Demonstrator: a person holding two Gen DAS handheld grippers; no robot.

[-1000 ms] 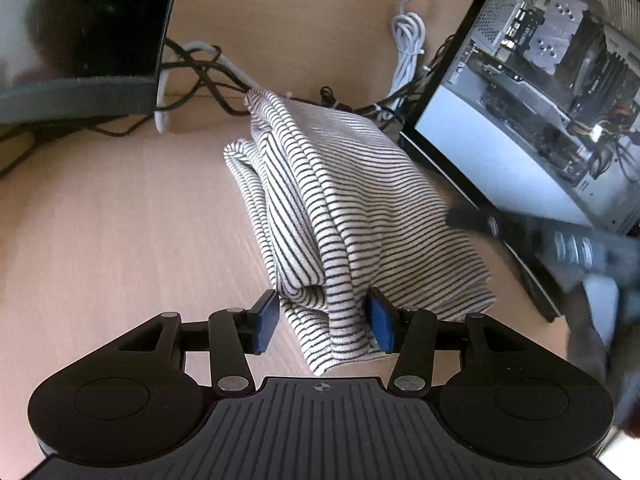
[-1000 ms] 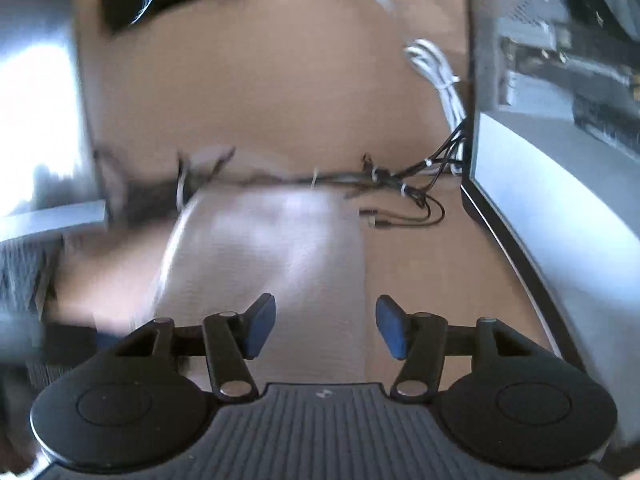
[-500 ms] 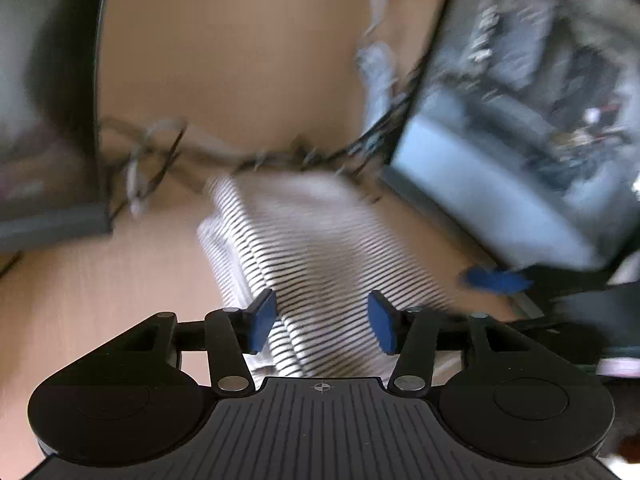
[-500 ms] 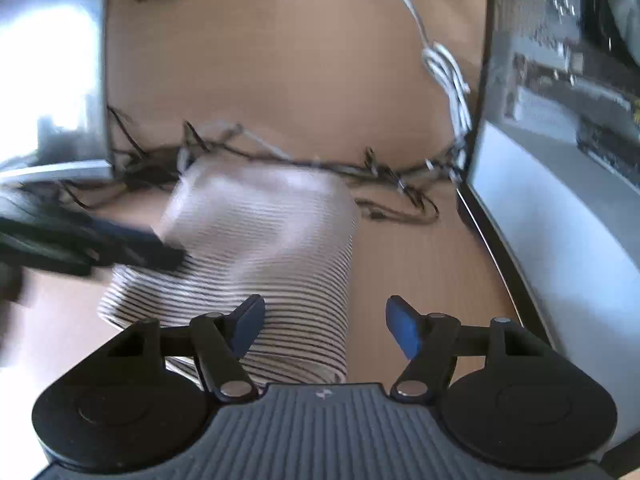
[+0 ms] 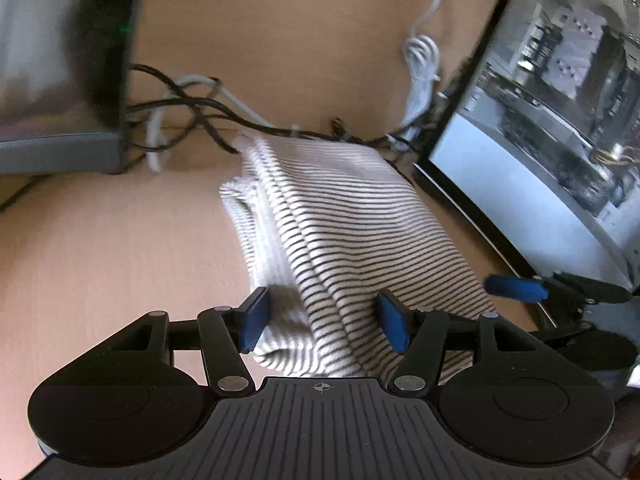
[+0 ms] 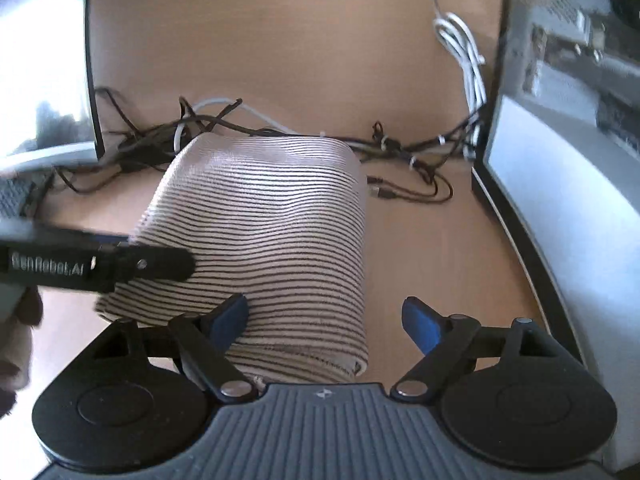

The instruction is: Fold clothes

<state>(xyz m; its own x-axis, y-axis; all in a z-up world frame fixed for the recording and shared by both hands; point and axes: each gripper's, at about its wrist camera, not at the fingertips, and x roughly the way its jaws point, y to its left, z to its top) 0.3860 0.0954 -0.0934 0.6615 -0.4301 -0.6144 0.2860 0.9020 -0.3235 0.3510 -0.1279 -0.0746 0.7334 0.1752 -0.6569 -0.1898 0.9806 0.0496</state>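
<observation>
**Striped garment folded on the desk, both grippers spread**

The folded striped garment [image 5: 352, 240] lies mid-frame on the wooden desk [image 5: 100, 248], its far edge against tangled cables [image 6: 400, 152]. The left gripper [image 5: 322, 318] has its fingers apart, straddling the near edge. The right gripper [image 6: 326, 320] is also spread wide, its left finger [image 6: 228, 316] over the cloth.

Striped garment [image 5: 352, 240], cables [image 6: 408, 152] on desk [image 5: 100, 264]
</observation>
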